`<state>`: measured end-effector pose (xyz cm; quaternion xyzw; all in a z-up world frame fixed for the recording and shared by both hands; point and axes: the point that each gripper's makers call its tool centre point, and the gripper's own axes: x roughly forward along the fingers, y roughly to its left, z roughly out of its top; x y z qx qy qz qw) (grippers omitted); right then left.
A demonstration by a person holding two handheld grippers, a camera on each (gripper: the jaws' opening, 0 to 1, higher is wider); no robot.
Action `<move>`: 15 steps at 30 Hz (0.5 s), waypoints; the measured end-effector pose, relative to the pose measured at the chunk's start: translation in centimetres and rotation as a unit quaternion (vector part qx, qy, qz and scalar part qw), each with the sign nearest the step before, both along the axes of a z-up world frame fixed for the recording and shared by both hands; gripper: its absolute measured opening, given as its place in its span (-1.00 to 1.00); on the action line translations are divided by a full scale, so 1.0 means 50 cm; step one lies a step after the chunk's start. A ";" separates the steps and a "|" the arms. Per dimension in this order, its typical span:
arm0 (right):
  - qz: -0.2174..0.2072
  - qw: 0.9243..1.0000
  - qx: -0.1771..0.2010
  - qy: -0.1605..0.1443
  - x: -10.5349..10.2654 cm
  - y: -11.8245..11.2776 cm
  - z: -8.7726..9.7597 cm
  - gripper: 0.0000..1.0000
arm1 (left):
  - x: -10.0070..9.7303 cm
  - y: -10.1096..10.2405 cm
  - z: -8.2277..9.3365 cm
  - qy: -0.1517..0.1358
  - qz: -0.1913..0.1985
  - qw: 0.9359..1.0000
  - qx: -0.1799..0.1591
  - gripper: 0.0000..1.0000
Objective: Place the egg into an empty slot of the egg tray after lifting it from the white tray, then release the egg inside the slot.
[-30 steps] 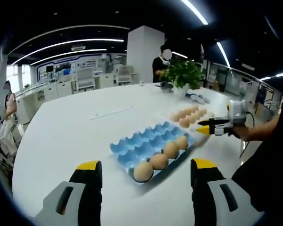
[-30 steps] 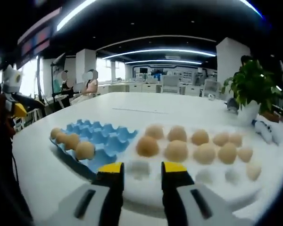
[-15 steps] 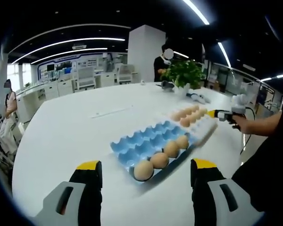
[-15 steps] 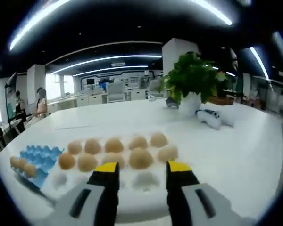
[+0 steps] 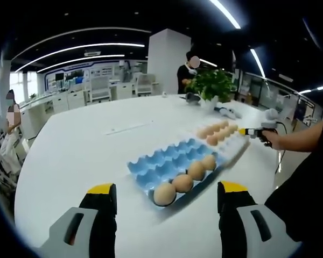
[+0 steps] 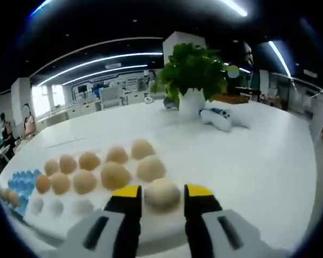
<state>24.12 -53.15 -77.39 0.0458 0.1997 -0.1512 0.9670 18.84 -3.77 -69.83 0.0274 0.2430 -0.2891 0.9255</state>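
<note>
Right gripper stood with jaws partly apart, one on each side of the nearest egg in the white tray; whether the pads touched the shell could not be told. The egg still sat in its tray pocket, with further eggs in rows to its left and a few vacant pockets at the near left. The blue egg tray lay just beyond the white tray's left end. A potted plant stood farther back on the white table. Left gripper hung wide open and empty above the table, short of the egg tray, which held four eggs along its near edge.
</note>
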 end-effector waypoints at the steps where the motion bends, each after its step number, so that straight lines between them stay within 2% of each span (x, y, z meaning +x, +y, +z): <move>1: 0.002 1.000 -0.001 0.006 0.001 0.000 -0.002 -0.40 | 0.000 0.000 0.000 0.000 0.000 1.000 0.000 0.55; 2: 0.008 1.000 -0.009 0.012 0.005 0.003 -0.003 -0.40 | 0.000 0.001 -0.001 0.001 0.001 1.000 0.000 0.55; 3: 0.023 0.999 -0.035 0.024 0.007 0.006 -0.001 -0.41 | 0.000 0.002 -0.001 0.001 0.002 1.000 0.000 0.55; 6: 0.025 0.999 -0.032 0.025 0.011 0.014 -0.001 -0.45 | 0.002 0.002 -0.002 0.001 0.002 1.000 0.000 0.55; 9: 0.044 0.997 -0.064 0.029 0.013 0.018 0.004 -0.47 | 0.003 0.003 -0.002 0.001 0.004 1.000 -0.001 0.55; 12: 0.035 0.998 -0.039 0.020 0.011 0.014 0.006 -0.48 | 0.004 0.006 -0.004 0.001 0.005 1.000 0.000 0.55; 14: 0.035 0.998 -0.043 0.020 0.009 0.016 0.009 -0.49 | 0.004 0.008 -0.004 0.002 0.006 1.000 0.001 0.55; 15: 0.041 0.997 -0.061 0.010 0.009 0.018 0.023 -0.49 | 0.004 0.009 -0.003 0.001 0.007 1.000 0.001 0.55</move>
